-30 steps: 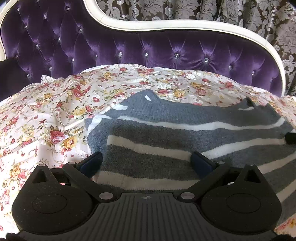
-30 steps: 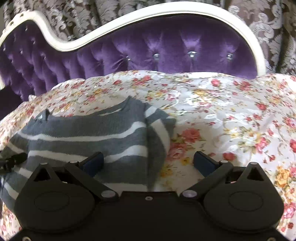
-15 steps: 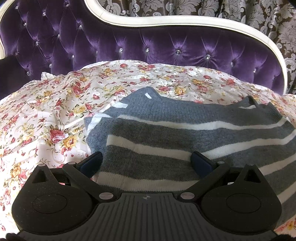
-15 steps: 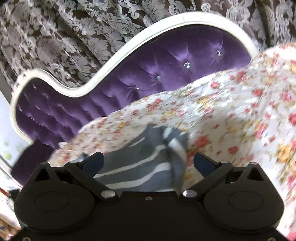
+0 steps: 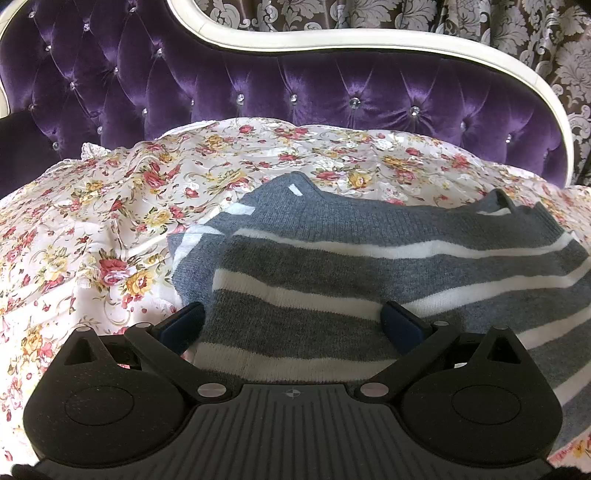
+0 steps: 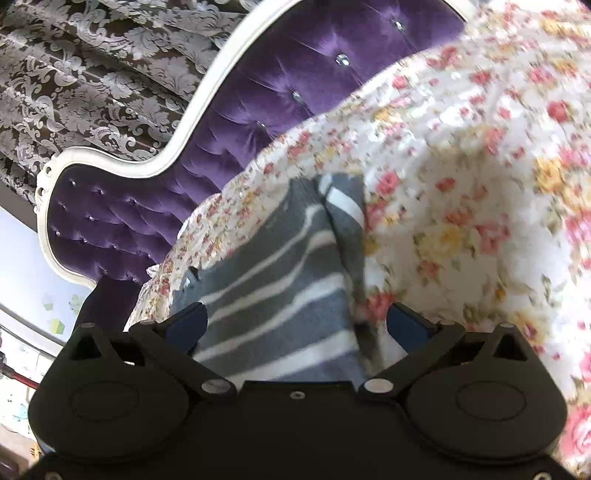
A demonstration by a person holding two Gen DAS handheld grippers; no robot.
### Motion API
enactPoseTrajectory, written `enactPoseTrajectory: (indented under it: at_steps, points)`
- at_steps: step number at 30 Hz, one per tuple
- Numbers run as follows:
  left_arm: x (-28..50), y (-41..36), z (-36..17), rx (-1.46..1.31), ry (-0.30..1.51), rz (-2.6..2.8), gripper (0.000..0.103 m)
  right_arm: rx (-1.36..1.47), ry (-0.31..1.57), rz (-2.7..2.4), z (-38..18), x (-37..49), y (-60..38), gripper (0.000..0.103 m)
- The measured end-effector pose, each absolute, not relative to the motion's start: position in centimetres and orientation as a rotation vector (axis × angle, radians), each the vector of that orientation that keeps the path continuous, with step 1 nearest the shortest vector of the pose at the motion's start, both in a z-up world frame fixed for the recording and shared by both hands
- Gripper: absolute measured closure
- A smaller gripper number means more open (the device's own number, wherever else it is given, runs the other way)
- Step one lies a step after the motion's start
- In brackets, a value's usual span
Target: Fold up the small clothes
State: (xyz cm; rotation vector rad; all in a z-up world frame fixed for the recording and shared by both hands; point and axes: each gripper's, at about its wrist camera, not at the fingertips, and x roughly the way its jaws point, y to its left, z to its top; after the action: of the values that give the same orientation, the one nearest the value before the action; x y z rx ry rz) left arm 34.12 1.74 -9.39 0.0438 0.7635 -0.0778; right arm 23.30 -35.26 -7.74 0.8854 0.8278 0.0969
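Observation:
A small grey sweater with white stripes (image 5: 369,266) lies spread on the floral sheet (image 5: 92,229), sleeves folded in at the sides. My left gripper (image 5: 291,325) is open, its blue fingertips (image 5: 183,325) straddling the sweater's near left part. In the right wrist view the sweater (image 6: 280,291) sits between the open fingers of my right gripper (image 6: 295,328), which is tilted steeply; the folded sleeve edge (image 6: 351,229) runs along the sweater's right side. Neither gripper holds cloth.
A purple tufted headboard with a white frame (image 5: 332,88) rises behind the sheet, with patterned curtains (image 5: 517,29) beyond. In the right wrist view the headboard (image 6: 280,96) slants across, and floral sheet (image 6: 480,184) fills the right.
My right gripper has rolled and swung, so its view now tilts strongly and blurs. It no longer shows in the left view. My left gripper has barely moved.

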Motion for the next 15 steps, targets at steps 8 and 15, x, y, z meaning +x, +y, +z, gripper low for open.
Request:
enactPoseTrajectory:
  at_steps: [8, 15]
  points:
    - [34.2, 1.7, -9.4, 0.045, 0.769, -0.08, 0.0, 1.01, 0.831, 0.194, -9.9, 23.7, -35.7, 0.0]
    - [34.2, 1.8, -9.4, 0.046, 0.769, -0.081, 0.0, 0.981, 0.834, 0.247, -10.0, 26.1, -34.8, 0.0]
